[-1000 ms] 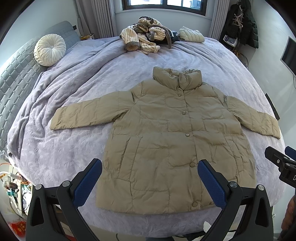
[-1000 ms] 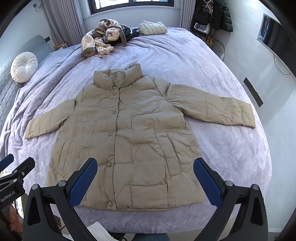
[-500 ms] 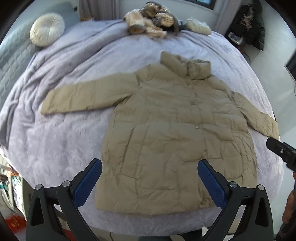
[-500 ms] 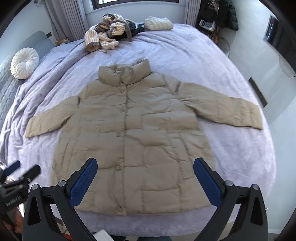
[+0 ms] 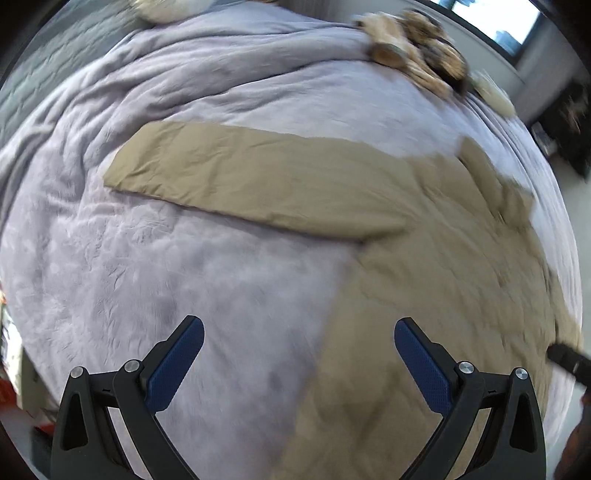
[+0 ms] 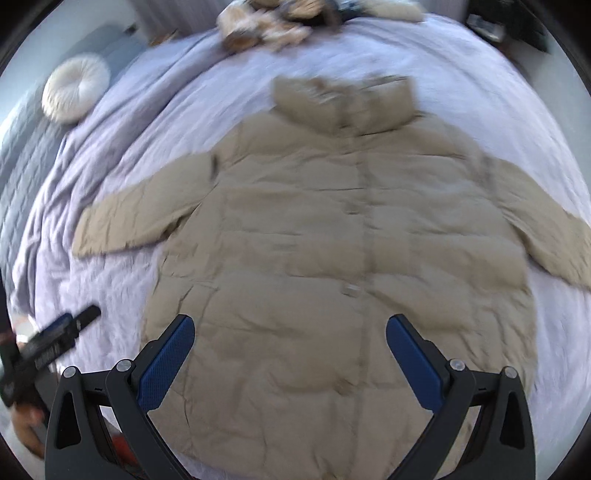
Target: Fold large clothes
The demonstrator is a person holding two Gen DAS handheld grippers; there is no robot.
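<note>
jacket [image 6: 332, 258]: tan quilted, lying flat and face-up on the bed [image 5: 184, 295]; buttoned front up; both views motion-blurred
jacket axis: long axis runs hem to collar; hem at the near edge of the bed, collar [image 6: 343, 99] pointing to the far edge where a heap of clothes [image 6: 266, 22] lies
left sleeve [image 5: 251, 181]: spread out flat toward the bed's left edge, roughly crosswise to the body axis; cuff end well away from the body; round cushion [image 6: 75, 90] further out near the left far corner
right sleeve [image 6: 546, 236]: spread toward the bed's right edge, angled a bit down toward the hem
left claw [image 5: 299, 363]: jaws wide open, nothing held; above bare bedcover just beside the jacket's left side seam; sleeve lies ahead and up-left of it; underarm junction is straight ahead
right claw [image 6: 290, 360]: jaws wide open, nothing held; above the lower body panel, near the hem, about centred on the button line
nearer claw: left claw for the left sleeve and left side; right claw nearer the hem and right half
key relation: sleeve axis lies across the left claw's line of approach; judgement, likely first fold is sleeve inward over the body, so grab toward the cuff end and carry it right
status: judgement, no fold made; jacket fully spread
</note>
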